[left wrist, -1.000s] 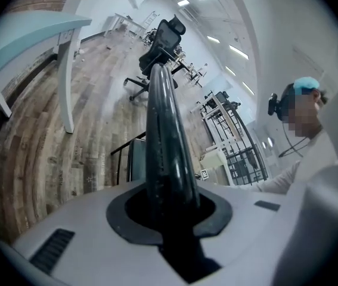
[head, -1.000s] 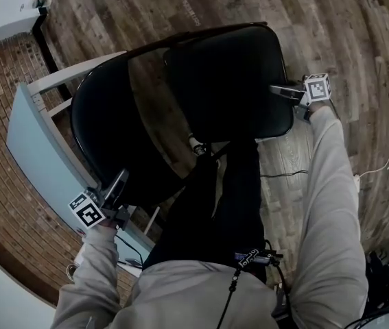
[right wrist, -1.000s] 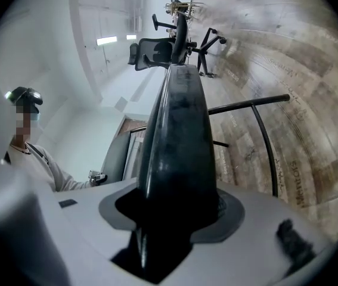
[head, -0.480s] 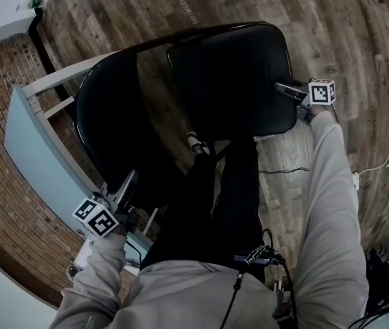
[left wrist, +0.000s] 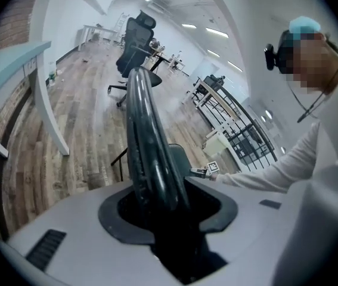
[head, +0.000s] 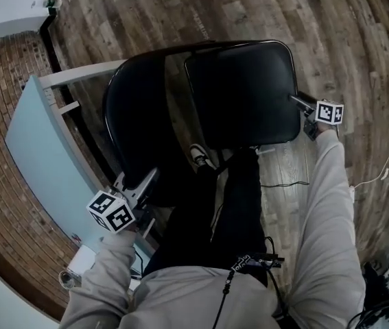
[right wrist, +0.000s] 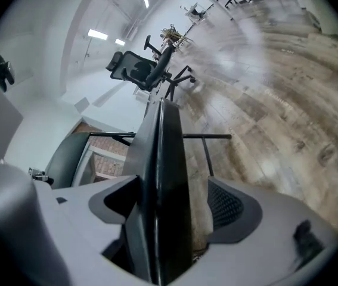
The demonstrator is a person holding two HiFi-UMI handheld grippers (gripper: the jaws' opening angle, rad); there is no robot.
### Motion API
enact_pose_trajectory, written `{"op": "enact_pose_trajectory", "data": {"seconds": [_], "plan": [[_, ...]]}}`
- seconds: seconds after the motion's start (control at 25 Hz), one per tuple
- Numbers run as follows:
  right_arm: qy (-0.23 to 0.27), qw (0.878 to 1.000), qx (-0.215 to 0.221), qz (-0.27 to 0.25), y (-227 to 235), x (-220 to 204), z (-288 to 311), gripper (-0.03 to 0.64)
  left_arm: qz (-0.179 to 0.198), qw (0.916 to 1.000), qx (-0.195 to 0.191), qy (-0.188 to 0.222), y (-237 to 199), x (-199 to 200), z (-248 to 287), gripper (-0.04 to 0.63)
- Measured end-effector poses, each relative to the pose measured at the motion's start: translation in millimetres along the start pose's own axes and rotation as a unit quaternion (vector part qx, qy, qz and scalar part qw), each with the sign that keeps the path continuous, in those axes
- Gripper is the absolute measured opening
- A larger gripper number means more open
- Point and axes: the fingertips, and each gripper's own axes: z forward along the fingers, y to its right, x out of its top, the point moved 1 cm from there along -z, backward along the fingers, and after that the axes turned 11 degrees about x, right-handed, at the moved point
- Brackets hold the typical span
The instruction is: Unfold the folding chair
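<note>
The black folding chair stands on the wood floor in front of me, with its backrest (head: 136, 125) at the left and its padded seat (head: 242, 91) at the right. My left gripper (head: 145, 182) is at the backrest's near rim. In the left gripper view that rim (left wrist: 148, 136) runs between the opening jaws of the left gripper (left wrist: 169, 202), with a dark gap on its right side. My right gripper (head: 298, 102) is at the seat's right edge. That edge (right wrist: 163, 177) lies between the opening jaws of the right gripper (right wrist: 174, 202), and floor shows beside it.
A pale blue panel on white legs (head: 33, 149) stands against the brick wall (head: 2, 81) left of the chair. My legs and a shoe (head: 199, 156) are under the seat. A cable (head: 379, 173) lies on the floor at the right. An office chair (left wrist: 134, 46) stands farther off.
The left gripper has moved right along the backrest's rim and rolled. The right gripper has shifted right and a little down at the seat's edge. The chair sits further right in view.
</note>
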Motion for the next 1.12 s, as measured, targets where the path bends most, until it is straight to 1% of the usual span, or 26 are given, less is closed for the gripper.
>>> {"op": "enact_pose_trajectory", "data": {"seconds": [0.04, 0.08, 0.16, 0.2, 0.28, 0.4, 0.44, 0.52, 0.56, 0.6, 0.64, 0.68, 0.72, 0.88, 1.0, 1.04, 1.12], "plan": [[0.004, 1.000, -0.014, -0.007, -3, 4, -11, 0.348, 0.011, 0.9998, 0.006, 0.012, -3, 3, -6, 0.162], [0.010, 0.999, -0.025, -0.019, -11, 10, -20, 0.348, 0.018, 0.9993, 0.017, 0.029, -7, 6, -14, 0.195], [0.028, 0.998, -0.041, -0.049, -38, 25, -37, 0.348, 0.022, 0.9966, 0.048, 0.063, -17, 12, -31, 0.324], [0.040, 0.996, -0.048, -0.065, -56, 32, -44, 0.348, 0.024, 0.9951, 0.061, 0.074, -21, 13, -39, 0.348], [0.065, 0.992, -0.057, -0.090, -93, 43, -57, 0.348, 0.030, 0.9933, 0.070, 0.087, -22, 16, -57, 0.371], [0.091, 0.988, -0.058, -0.115, -150, 52, -68, 0.348, 0.051, 0.9903, 0.072, 0.108, -18, 22, -87, 0.371], [0.097, 0.986, -0.062, -0.124, -169, 55, -72, 0.348, 0.053, 0.9889, 0.073, 0.118, -18, 25, -98, 0.371], [0.109, 0.982, -0.067, -0.141, -209, 65, -79, 0.347, 0.045, 0.9862, 0.070, 0.143, -18, 35, -119, 0.368], [0.114, 0.980, -0.067, -0.147, -230, 69, -82, 0.344, 0.036, 0.9853, 0.066, 0.154, -19, 40, -130, 0.354], [0.118, 0.979, -0.066, -0.152, -253, 71, -85, 0.331, 0.025, 0.9849, 0.060, 0.160, -19, 43, -141, 0.251], [0.121, 0.978, -0.066, -0.158, -277, 72, -88, 0.239, 0.015, 0.9852, 0.054, 0.162, -20, 45, -151, 0.121], [0.123, 0.976, -0.068, -0.167, -303, 72, -91, 0.071, 0.009, 0.9856, 0.046, 0.163, -19, 47, -162, 0.027], [0.126, 0.974, -0.069, -0.178, -331, 71, -94, 0.011, 0.007, 0.9857, 0.039, 0.164, -18, 49, -173, 0.008], [0.117, 0.962, -0.067, -0.238, -450, 59, -94, 0.008, 0.018, 0.9821, 0.029, 0.185, -15, 54, -221, 0.006], [0.099, 0.950, -0.086, -0.284, -532, 50, -101, 0.008, 0.017, 0.9778, 0.021, 0.208, -6, 56, -249, 0.005], [0.095, 0.946, -0.093, -0.297, -558, 49, -100, 0.007, 0.017, 0.9754, 0.017, 0.219, -5, 62, -261, 0.005], [0.090, 0.937, -0.101, -0.321, -607, 53, -91, 0.008, 0.017, 0.9678, 0.010, 0.251, -5, 83, -289, 0.005]]}}
